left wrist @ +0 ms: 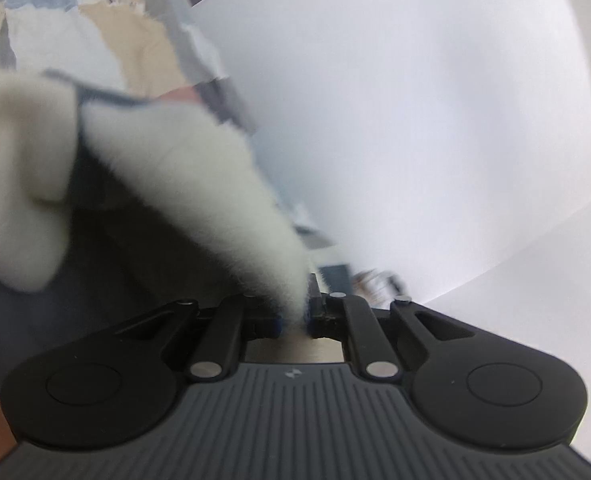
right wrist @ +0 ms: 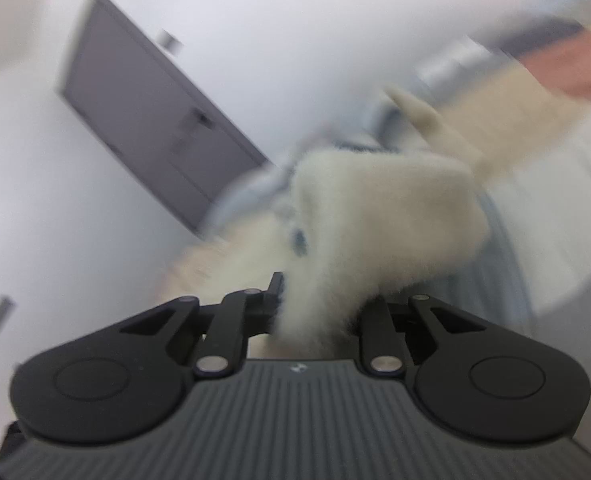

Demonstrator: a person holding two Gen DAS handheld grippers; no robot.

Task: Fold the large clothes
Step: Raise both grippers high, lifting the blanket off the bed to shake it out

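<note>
1. Two grippers each hold a part of the same fluffy cream garment point(left wrist: 183, 184), so it is off its support and hangs between the hands.
2. The left gripper point(left wrist: 295, 312) has its jaws pressed fully together on a thin tip of the fleece. From there the cloth spreads up and to the left, with a dark lining showing in its folds.
3. The right gripper point(right wrist: 319, 312) is closed on a thicker bunch of the same fleece. Its jaws stand a little apart only because the cloth fills the gap.
4. I judge that two separate grips serve to spread the garment flat before the first fold.
5. Behind the left gripper a pile of other clothes point(left wrist: 107, 32) waits; behind the right one there is a grey door point(right wrist: 147, 112) in a white wall.
6. Both views are blurred, so I cannot tell which part of the garment each gripper has taken.
</note>
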